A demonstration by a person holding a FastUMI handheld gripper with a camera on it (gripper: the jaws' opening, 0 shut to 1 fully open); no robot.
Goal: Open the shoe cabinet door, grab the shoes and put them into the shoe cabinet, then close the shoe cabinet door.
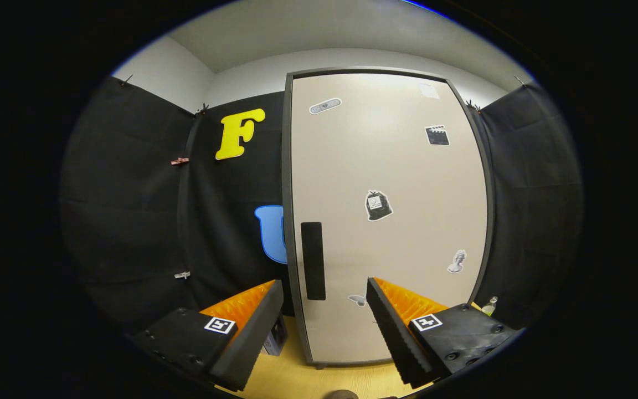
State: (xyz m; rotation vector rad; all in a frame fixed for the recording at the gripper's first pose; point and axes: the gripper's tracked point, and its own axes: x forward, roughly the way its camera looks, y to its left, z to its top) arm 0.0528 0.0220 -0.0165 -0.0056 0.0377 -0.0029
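The gripper (pixel 324 293) is hovering with fingers spread wide and empty, facing the closed shoe cabinet door (pixel 388 216), its dark handle (pixel 313 260) just ahead.

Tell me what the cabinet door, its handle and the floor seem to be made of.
Cabinet door: probably laminated board, matte beige, smooth and even with a soft glare, stickers on it. Handle: a flat black strip, maybe plastic or a recess; I cannot tell. Floor: light wood or wood-look laminate, with faint grain lines. The tool is open, fingers apart before the closed door.
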